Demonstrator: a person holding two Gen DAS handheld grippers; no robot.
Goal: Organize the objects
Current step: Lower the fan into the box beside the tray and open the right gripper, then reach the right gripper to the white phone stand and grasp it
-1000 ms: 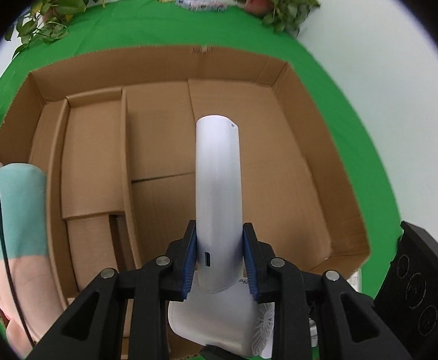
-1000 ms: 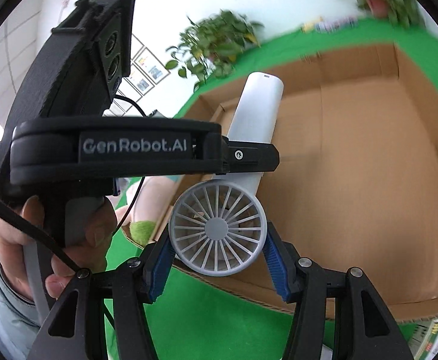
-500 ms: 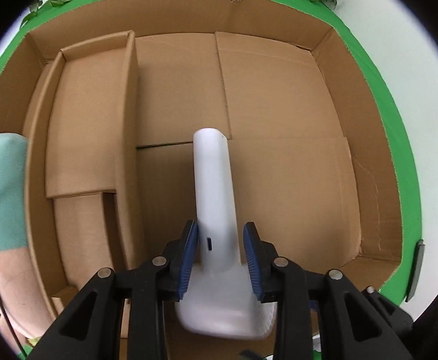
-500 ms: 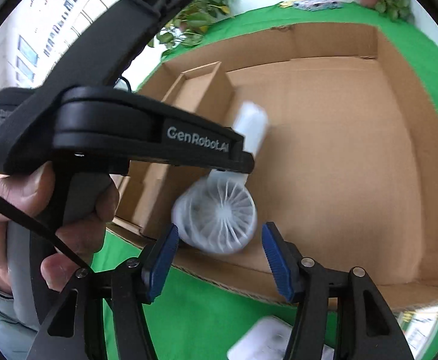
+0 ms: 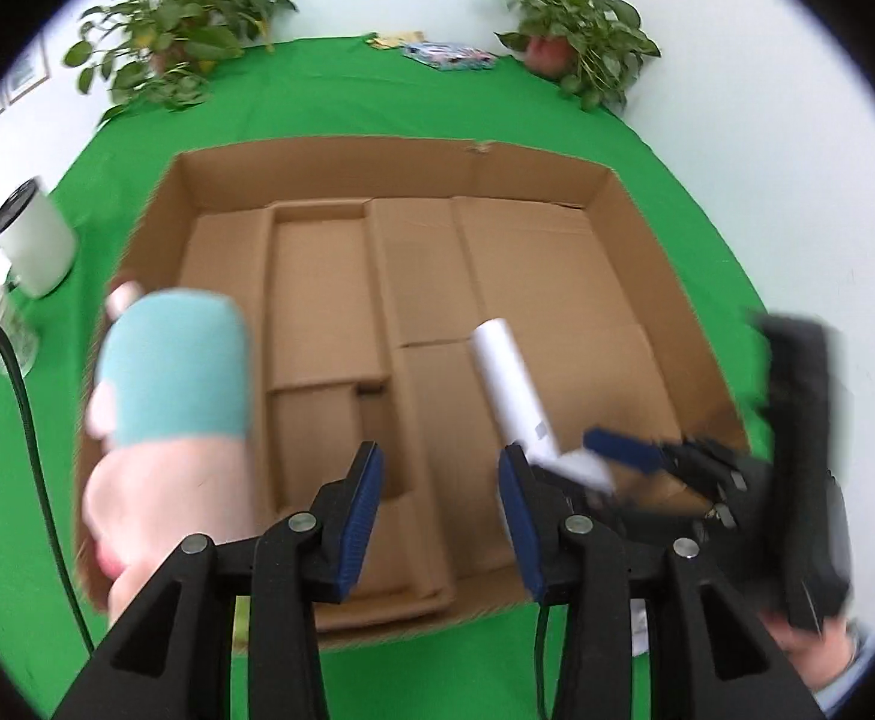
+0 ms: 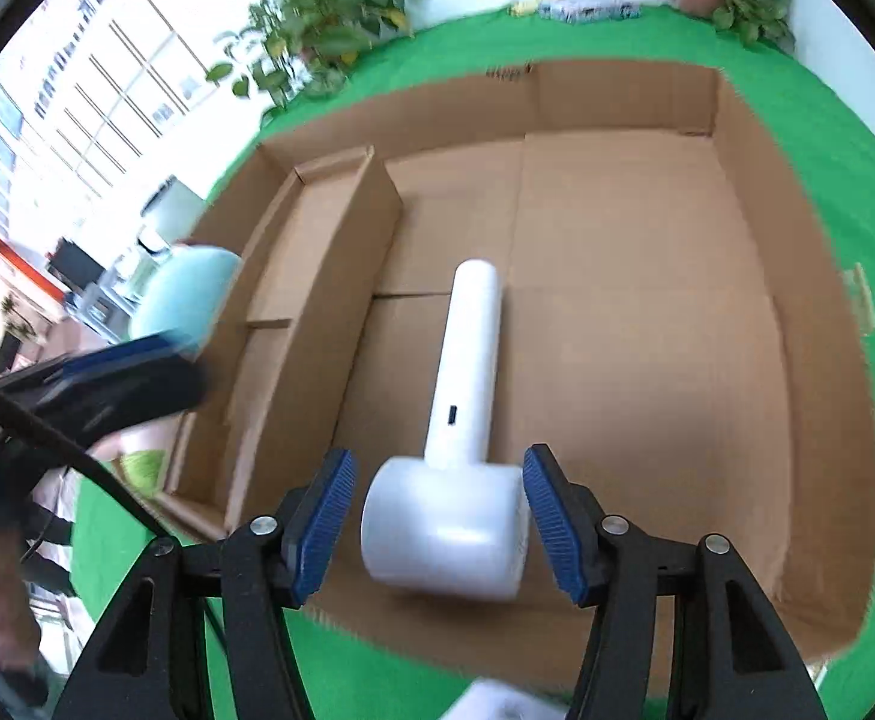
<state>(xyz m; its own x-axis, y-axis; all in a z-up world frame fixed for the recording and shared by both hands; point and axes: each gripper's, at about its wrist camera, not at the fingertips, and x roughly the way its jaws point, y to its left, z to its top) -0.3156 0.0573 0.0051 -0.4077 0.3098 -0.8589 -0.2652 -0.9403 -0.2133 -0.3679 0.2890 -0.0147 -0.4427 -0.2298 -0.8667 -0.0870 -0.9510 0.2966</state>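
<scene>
Only the right wrist view shows the fan (image 6: pixel 455 480) between right claw (image 6: pixel 437 516) pads (untouched); left claw (image 5: pixel 440 516) opening, empty.

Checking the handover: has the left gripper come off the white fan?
Yes. The left gripper, jaws opening and empty, has backed away; the white fan now sits right of it over the cardboard box.

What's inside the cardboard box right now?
Only the white handheld fan, lying in the cardboard box's big section. The narrow divider sections look bare, though their near ends are hidden.

Bright, even light; motion-blurred fisheye edges
</scene>
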